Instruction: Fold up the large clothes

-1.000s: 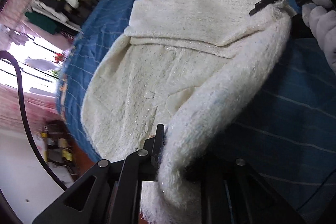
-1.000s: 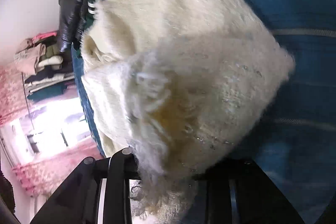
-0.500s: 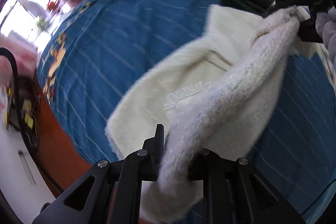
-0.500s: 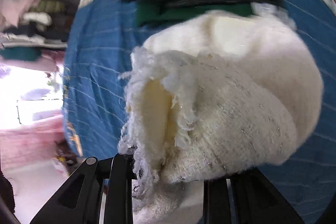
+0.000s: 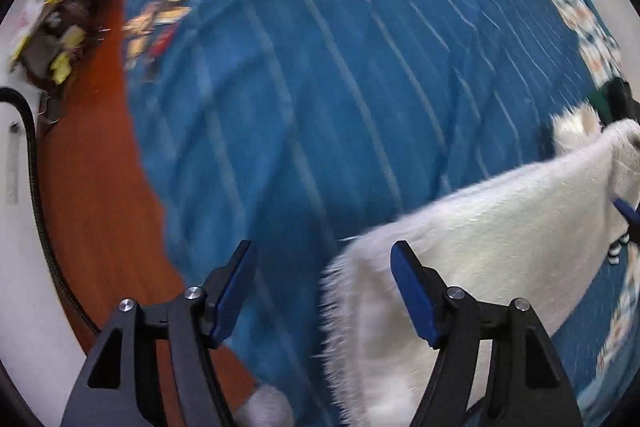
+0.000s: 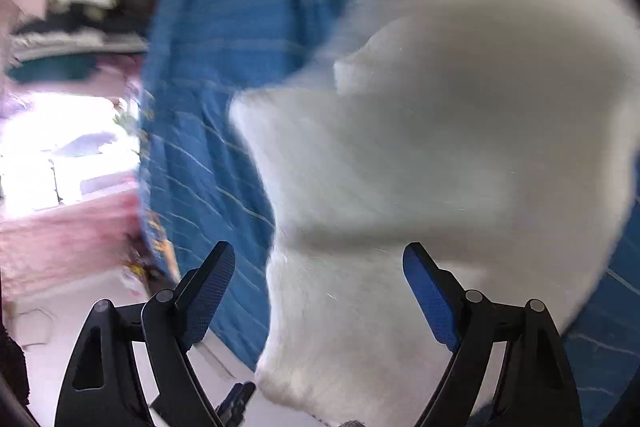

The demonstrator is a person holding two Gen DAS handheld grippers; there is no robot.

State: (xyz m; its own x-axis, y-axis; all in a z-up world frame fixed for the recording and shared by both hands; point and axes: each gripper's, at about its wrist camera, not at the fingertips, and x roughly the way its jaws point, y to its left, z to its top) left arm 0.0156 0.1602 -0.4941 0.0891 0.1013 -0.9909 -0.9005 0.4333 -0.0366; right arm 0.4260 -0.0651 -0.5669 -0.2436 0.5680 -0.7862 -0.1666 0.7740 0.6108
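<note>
- White fuzzy garment (image 5: 492, 239) lies on the blue bedspread (image 5: 340, 87), right of left gripper (image 5: 320, 291); it fills the right gripper (image 6: 316, 295) view.
- Both jaws wide open, holding nothing.
- Looks soft, bulky, floppy, probably light; pinch hem edge or corners through both layers.
- Right view motion-blurred; fold lines, sleeves unreadable, garment cut off at frame edge.

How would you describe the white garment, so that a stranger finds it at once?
Look at the blue striped bedspread that covers the bed. The white fluffy sweater lies on its near side. It is the only pale, fuzzy thing there, with a fringed edge.
</note>
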